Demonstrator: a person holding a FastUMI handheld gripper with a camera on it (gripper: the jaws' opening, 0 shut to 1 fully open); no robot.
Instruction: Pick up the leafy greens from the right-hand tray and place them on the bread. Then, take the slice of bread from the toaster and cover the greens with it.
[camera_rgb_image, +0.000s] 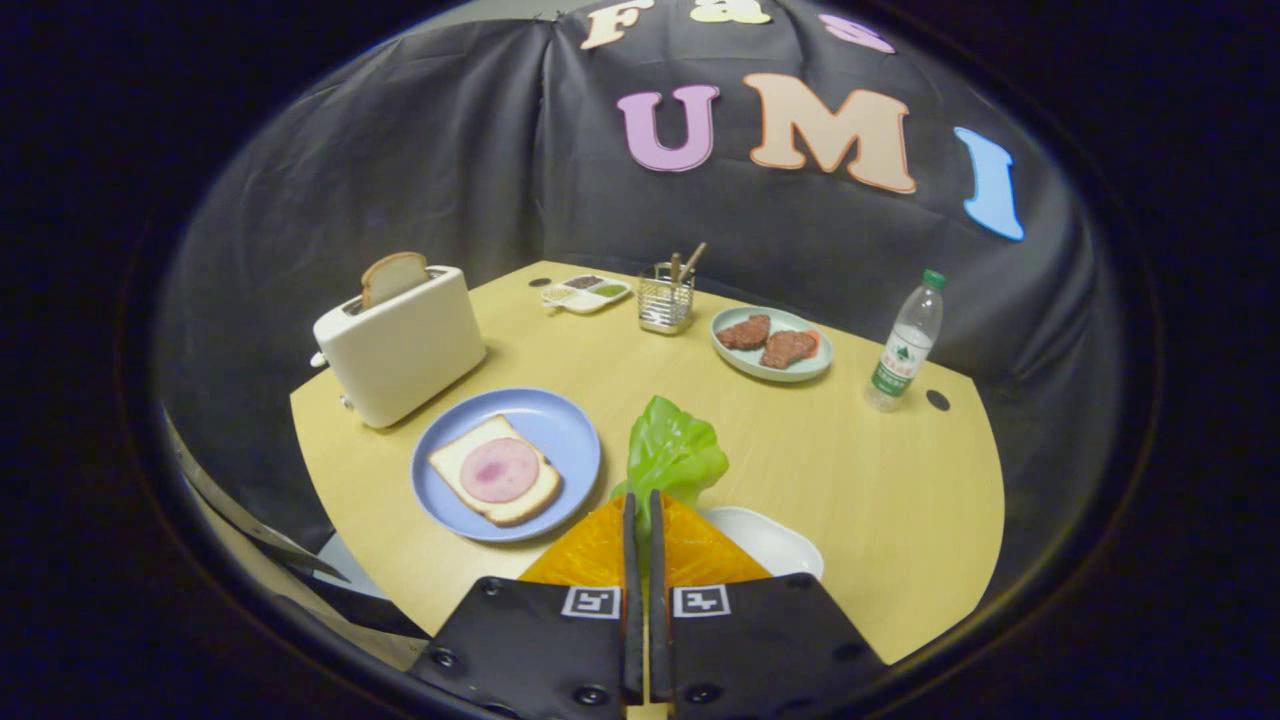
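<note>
Green and glossy, the one bunch of leafy greens (668, 455) stood up from between the fingers of the gripper (641, 520), which were drawn almost together and pressed on its lower end, so the stalk was hidden from me. It hung above the pale wooden desk (880, 500), just right of the blue plate (560, 425). A white tray (775, 540) lay behind the fingers, mostly covered by them, and I could not make out anything in it. On the blue plate lay one slice of bread (455, 475) with one round of pink ham (498, 469) on top. A second bread slice (392, 276) stuck up out of the white toaster (400, 350), its lower half out of sight in the slot. Farther back stood one small divided dish (587, 292), too small to tell its contents, one wire holder (665, 300) with sticks in it, one pale green plate (745, 365) bearing two meat patties (766, 340), and one water bottle (905, 345).
</note>
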